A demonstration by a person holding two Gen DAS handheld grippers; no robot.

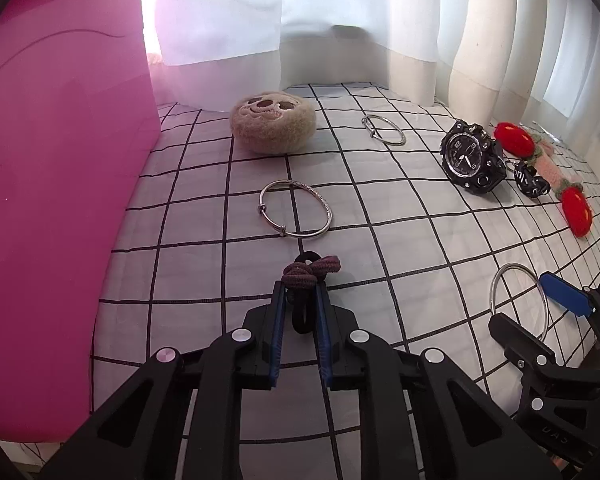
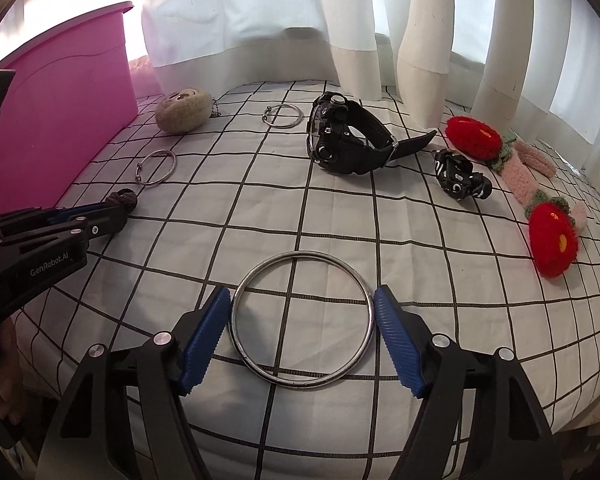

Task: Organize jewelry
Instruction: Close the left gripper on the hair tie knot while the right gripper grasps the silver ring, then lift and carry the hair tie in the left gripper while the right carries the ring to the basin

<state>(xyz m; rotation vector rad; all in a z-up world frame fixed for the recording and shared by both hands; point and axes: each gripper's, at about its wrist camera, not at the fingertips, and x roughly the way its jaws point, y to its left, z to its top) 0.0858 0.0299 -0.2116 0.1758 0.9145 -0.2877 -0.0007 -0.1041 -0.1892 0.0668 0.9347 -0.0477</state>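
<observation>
On the checked cloth (image 1: pixel 420 240), my left gripper (image 1: pixel 300 286) is shut on a knot of hair ties, a brown one (image 1: pixel 312 268) at the fingertips and a black one (image 1: pixel 302 316) hanging between the pads. The right wrist view has this gripper (image 2: pixel 116 212) low at the left. A large plain silver bangle (image 2: pixel 302 320) lies flat on the cloth, and my right gripper (image 2: pixel 302 294) is shut on it, with a blue pad (image 2: pixel 204 340) against each side. The same bangle (image 1: pixel 500 280) and right gripper (image 1: pixel 520 300) appear at the left wrist view's right edge.
A tall pink bin (image 1: pixel 60 160) stands at the left. Further back lie a patterned silver bangle (image 1: pixel 296 210), a thin bangle (image 1: pixel 384 130), a beige plush pouch (image 1: pixel 274 122), a black watch (image 1: pixel 472 156), a small black charm (image 1: pixel 530 180) and a red knitted flower band (image 1: pixel 576 208). White curtains (image 2: pixel 260 20) hang behind.
</observation>
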